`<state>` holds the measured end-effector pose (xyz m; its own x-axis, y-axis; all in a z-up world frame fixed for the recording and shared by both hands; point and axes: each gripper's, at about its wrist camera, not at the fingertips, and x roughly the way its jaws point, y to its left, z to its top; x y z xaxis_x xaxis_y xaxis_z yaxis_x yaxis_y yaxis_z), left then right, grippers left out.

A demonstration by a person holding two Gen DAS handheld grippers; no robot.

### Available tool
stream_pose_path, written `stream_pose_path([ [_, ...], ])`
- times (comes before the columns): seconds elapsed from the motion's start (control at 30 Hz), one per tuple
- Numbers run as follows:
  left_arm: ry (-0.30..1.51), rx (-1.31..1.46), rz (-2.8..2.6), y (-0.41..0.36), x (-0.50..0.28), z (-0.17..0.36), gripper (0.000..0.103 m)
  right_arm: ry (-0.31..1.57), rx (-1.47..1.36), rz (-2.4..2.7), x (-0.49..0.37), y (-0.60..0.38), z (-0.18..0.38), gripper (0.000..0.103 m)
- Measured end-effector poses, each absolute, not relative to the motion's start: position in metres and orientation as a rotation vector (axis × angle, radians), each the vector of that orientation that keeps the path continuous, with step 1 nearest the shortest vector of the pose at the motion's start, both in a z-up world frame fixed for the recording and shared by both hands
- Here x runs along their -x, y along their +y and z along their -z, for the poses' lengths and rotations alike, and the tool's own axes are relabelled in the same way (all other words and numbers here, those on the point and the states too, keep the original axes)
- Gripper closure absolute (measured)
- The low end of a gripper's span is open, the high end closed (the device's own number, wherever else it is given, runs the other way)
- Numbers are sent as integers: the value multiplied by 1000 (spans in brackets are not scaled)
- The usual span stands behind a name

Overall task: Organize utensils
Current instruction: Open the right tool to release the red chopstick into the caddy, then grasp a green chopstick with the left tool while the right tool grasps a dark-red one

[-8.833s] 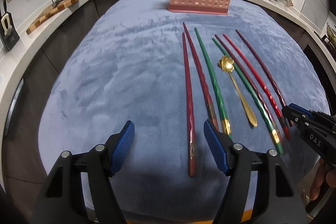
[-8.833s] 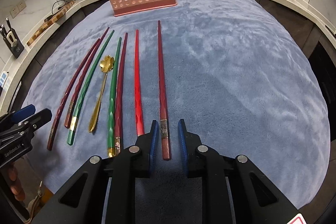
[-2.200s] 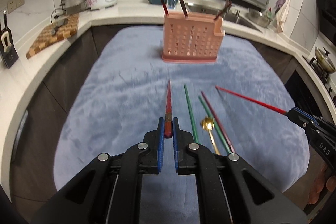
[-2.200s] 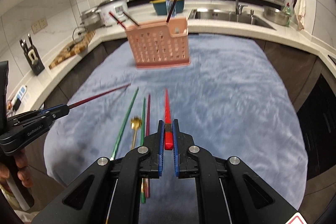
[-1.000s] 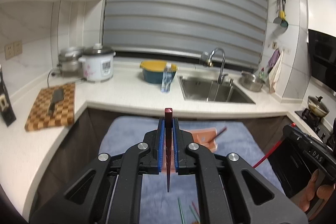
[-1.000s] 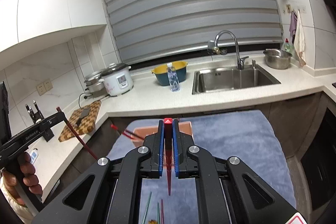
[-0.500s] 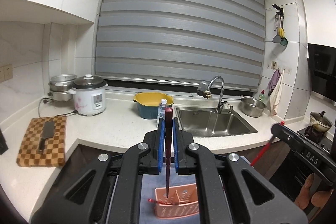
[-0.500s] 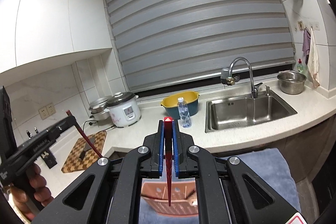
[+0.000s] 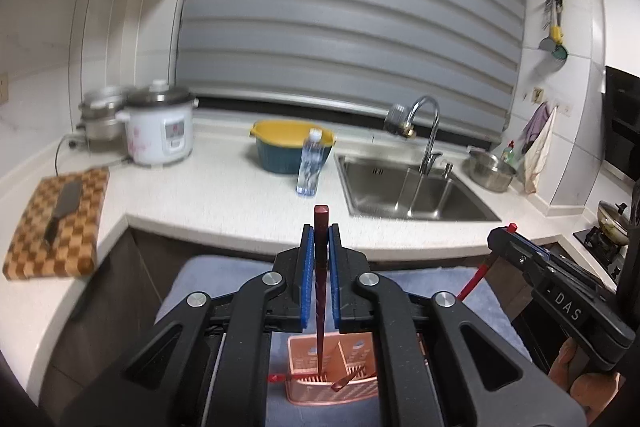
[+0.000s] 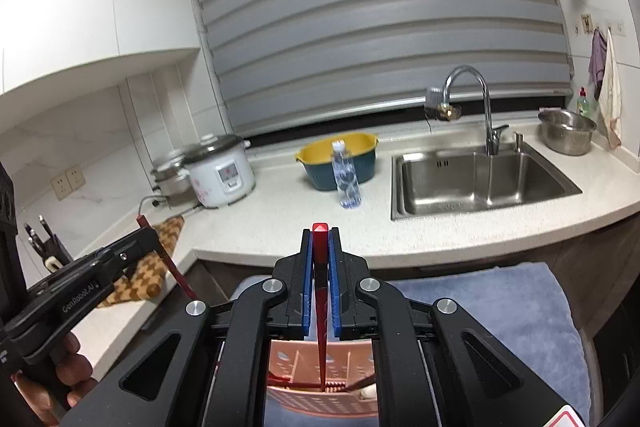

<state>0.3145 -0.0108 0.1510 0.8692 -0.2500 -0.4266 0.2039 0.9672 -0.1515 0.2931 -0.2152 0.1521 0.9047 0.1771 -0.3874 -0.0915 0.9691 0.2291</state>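
Both grippers are up high over the pink utensil caddy (image 9: 334, 375), each clamped on a chopstick held upright, tip down. The left gripper (image 9: 319, 259) pinches a dark red chopstick (image 9: 320, 307) whose point sits just inside the caddy's rim, left of the middle divider. The right gripper (image 10: 320, 259) squeezes a bright red chopstick (image 10: 321, 327), its tip also down in the caddy mouth. A couple of sticks already lean inside, one poking out past the left edge. The caddy stands on the grey-blue mat (image 10: 500, 303), with mat showing beyond it on the right. Behind, the white counter (image 9: 240, 195) runs along, sink (image 10: 480, 183) off to the right.
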Motion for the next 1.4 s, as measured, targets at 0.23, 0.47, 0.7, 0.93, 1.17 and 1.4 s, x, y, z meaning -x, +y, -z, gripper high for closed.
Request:
stream_pose_path([
  [0.23,512,94,188,-11,-319,-130,95,474,-190,-112,-302,-218,-131,82],
  [0.47,498,66,133,-12,-306,-133,62,444,-204,-98,-285,-223,-140,66],
  [0.7,501,30,117,-15,-282,-137,61,431,-195,-104,-254,-222,-143,63],
  [0.93,497,11,104,-13,-236,-129,45,458,-175,-105,-199,-222,-131,55],
  [1.17,589,-5,133,-10,-182,-86,44,569,-131,-90,-132,-224,-84,54],
  [1.4,732,-4,151,-5,-127,-24,44,728,-69,-77,-64,-218,-16,54],
])
